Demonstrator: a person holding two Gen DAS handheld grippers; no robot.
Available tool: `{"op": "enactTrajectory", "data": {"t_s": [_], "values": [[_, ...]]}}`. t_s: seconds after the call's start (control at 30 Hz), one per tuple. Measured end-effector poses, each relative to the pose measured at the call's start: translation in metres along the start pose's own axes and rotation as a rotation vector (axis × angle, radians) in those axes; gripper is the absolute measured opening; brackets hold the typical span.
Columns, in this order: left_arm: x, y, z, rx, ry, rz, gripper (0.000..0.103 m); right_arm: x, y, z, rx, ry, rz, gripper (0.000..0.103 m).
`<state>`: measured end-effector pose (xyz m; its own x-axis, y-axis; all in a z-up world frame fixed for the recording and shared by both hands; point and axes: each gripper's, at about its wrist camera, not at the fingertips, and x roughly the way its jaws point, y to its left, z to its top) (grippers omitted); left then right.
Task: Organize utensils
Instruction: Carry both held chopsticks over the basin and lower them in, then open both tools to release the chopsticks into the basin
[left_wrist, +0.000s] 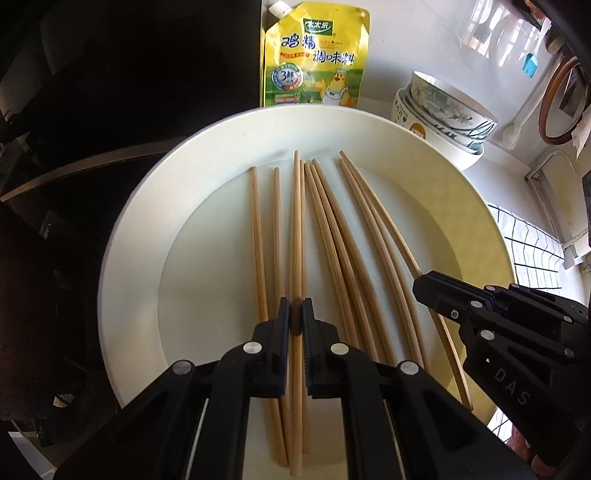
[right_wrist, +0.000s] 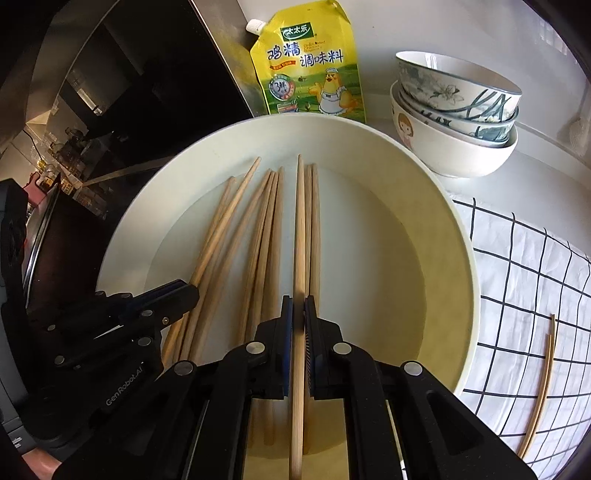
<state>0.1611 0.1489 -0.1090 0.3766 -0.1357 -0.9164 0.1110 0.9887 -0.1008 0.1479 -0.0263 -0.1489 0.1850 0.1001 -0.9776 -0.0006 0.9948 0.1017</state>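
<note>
Several wooden chopsticks (left_wrist: 332, 236) lie lengthwise in a large cream plate (left_wrist: 140, 229). My left gripper (left_wrist: 295, 314) is shut on one chopstick (left_wrist: 296, 221) that runs between its pads above the plate. My right gripper (right_wrist: 298, 314) is shut on another chopstick (right_wrist: 300, 229) over the same plate (right_wrist: 424, 206). Each gripper shows in the other's view: the right one (left_wrist: 428, 284) at the plate's right side, the left one (right_wrist: 184, 291) at its left side. Two more chopsticks (right_wrist: 543, 384) lie on the checked cloth (right_wrist: 524, 266) to the right.
A yellow seasoning pouch (left_wrist: 317, 55) stands behind the plate. Stacked bowls (right_wrist: 454, 110) sit at the back right. A dark stove top (left_wrist: 74, 184) lies to the left. A white-handled utensil (left_wrist: 524, 110) and a wooden ring (left_wrist: 561, 103) are by the far right wall.
</note>
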Motion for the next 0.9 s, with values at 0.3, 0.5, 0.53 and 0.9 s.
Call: {"op": "enactTrajectory", "data": {"t_s": [0.3, 0.5, 0.53, 0.9], "values": [[0.003, 0.005, 0.0, -0.019, 0.016, -0.005, 0.014, 0.003, 0.0, 0.002, -0.002, 0.005, 0.004, 0.01], [-0.006, 0.007, 0.002, -0.023, -0.005, -0.001, 0.024, -0.003, 0.001, 0.001, -0.006, -0.007, -0.008, 0.01], [-0.007, 0.007, 0.002, -0.023, -0.008, 0.0, 0.024, -0.005, 0.001, 0.0, -0.006, -0.009, -0.01, 0.01], [-0.024, 0.006, -0.002, -0.022, -0.043, 0.002, 0.029, -0.025, 0.0, -0.012, 0.005, -0.039, -0.031, 0.01]]}}
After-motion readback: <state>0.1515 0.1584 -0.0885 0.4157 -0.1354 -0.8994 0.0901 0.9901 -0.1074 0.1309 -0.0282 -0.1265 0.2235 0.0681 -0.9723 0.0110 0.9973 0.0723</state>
